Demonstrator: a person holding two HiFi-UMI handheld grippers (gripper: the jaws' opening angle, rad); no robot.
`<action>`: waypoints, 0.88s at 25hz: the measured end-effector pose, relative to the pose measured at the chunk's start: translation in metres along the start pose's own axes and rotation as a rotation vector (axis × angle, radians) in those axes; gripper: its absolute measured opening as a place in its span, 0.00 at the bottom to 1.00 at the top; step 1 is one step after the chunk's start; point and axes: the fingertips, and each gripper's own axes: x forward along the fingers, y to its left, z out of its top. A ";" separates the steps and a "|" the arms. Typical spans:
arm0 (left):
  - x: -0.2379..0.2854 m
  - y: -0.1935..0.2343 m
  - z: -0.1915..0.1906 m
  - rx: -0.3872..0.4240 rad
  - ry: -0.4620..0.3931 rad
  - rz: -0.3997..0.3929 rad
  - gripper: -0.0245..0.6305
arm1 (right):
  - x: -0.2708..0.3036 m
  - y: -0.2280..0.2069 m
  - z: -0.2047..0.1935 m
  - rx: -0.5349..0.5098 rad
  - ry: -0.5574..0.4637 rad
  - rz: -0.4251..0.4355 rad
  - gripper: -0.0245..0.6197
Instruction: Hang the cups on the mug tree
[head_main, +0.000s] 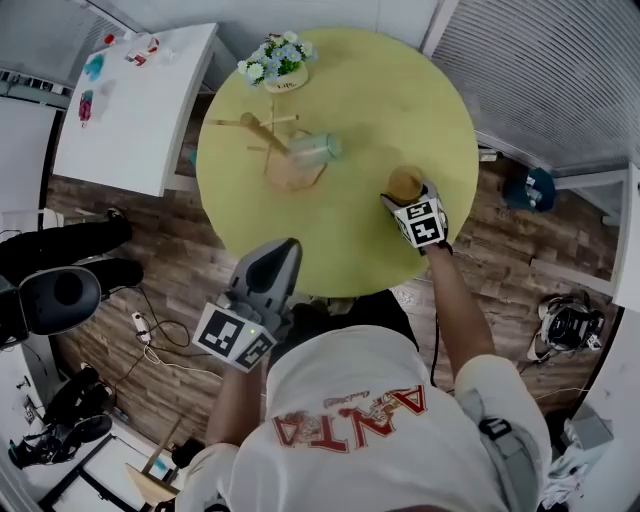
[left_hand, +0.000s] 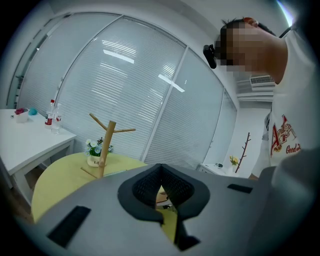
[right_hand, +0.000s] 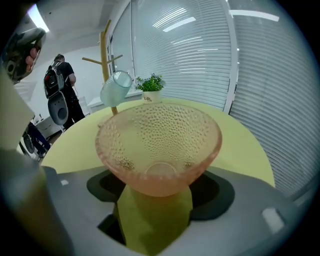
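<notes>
My right claw (head_main: 410, 203) is wide open. A pink-orange glass cup (right_hand: 159, 150) with a dotted surface stands upright between its 2 jaws, on the round yellow-green desk (head_main: 350, 245), on the side near me and to my right. As far as I can see, the pads are not pressing on the cup. My left claw (head_main: 283, 250) has its jaws closed together at the tips and holds nothing. It hangs over the near edge of the desk and points toward the wooden mug tree (left_hand: 106, 145). The mug tree stands on the far left part of the desk, well apart from the pink-orange cup. 1 pale blue cup (right_hand: 116, 86) hangs tilted on one of its branches. Behind the tree, near the far edge, is a small white pot of flowers (head_main: 278, 62). A white desk (head_main: 130, 110) with some bottles is beside the round one, on the left.
</notes>
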 end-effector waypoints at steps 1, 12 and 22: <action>0.000 0.001 0.000 -0.003 -0.001 -0.001 0.05 | 0.001 -0.001 -0.002 0.008 0.005 -0.004 0.60; -0.004 0.008 -0.003 -0.023 0.002 -0.023 0.05 | -0.009 0.003 -0.003 -0.028 -0.007 -0.017 0.52; -0.009 0.009 -0.002 -0.030 -0.012 -0.028 0.05 | -0.034 0.008 0.034 -0.138 0.002 -0.050 0.52</action>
